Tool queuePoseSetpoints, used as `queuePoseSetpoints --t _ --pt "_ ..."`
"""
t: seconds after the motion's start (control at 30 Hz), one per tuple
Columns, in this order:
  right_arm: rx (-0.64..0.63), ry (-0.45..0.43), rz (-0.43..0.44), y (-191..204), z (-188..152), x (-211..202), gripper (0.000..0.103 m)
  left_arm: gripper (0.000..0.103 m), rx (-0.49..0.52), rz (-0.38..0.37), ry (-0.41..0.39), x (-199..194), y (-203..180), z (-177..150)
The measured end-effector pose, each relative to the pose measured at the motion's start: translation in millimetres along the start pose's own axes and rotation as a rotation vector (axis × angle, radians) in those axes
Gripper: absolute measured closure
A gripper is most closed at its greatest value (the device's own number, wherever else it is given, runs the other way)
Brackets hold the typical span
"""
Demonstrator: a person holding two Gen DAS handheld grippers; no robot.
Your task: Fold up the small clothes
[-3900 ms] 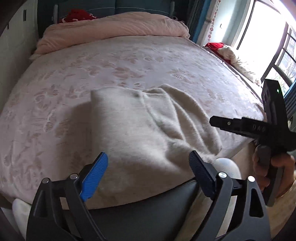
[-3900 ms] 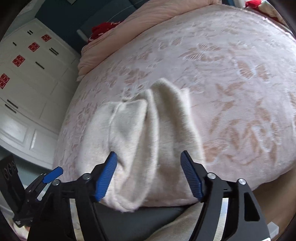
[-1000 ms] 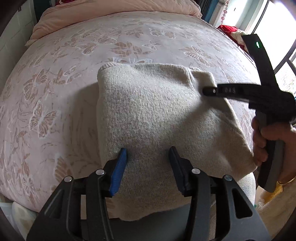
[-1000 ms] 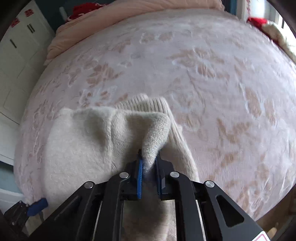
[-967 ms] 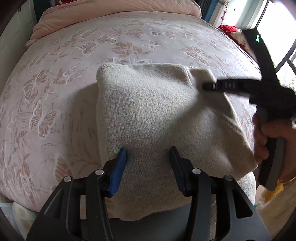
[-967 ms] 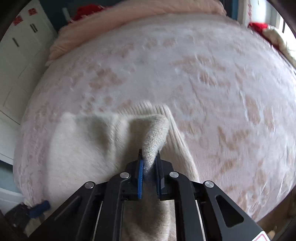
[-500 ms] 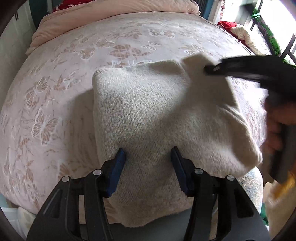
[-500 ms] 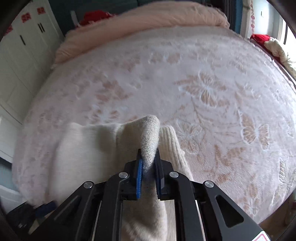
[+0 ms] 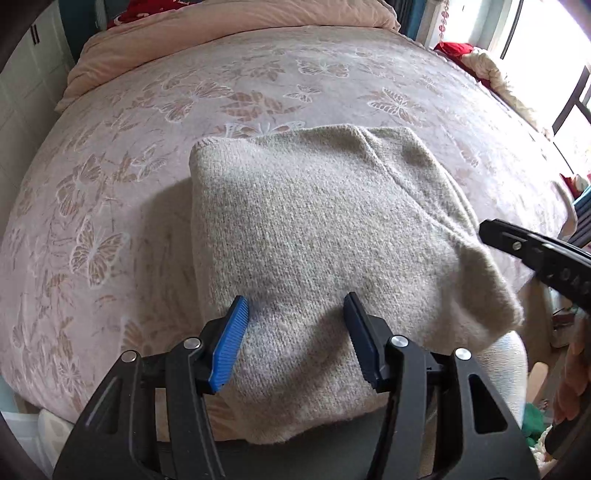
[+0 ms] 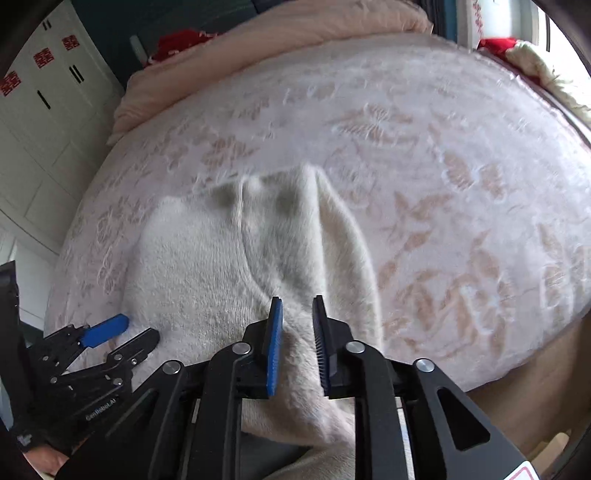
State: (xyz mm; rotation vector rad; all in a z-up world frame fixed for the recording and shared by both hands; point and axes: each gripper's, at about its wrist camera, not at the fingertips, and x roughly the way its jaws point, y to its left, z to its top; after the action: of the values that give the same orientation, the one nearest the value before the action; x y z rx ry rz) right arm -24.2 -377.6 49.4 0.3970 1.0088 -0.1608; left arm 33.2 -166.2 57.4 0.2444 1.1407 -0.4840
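A cream knitted garment lies folded on the near edge of the bed, its near hem hanging over the edge; it also shows in the right wrist view. My left gripper is open, its blue pads astride the garment's near part and not closed on it. My right gripper is partly open, just above the garment's right fold, holding nothing. The right gripper shows in the left wrist view at the garment's right corner. The left gripper shows in the right wrist view at lower left.
The bed has a pink butterfly-patterned cover. A peach duvet is bunched at the head. White wardrobes stand at left. Red and cream clothes lie by the window at right.
My right gripper has let go of the garment's fold and pulled back toward the near edge; the fold now lies flat. My left gripper stays open over the near part.
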Motion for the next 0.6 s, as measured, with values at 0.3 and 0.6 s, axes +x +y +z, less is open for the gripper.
queuePoseSetpoints --t 0.3,0.6 --pt "0.123 0.072 -0.004 -49.7 -40.8 0.8 0.046 0.030 -0.258 -0.178 0.003 -30.4 66.3 -29.5" --pt "0.110 0.018 0.099 -17.6 -34.0 -5.1 0.046 0.029 -0.269 -0.136 0.021 -46.1 80.1 -63.7"
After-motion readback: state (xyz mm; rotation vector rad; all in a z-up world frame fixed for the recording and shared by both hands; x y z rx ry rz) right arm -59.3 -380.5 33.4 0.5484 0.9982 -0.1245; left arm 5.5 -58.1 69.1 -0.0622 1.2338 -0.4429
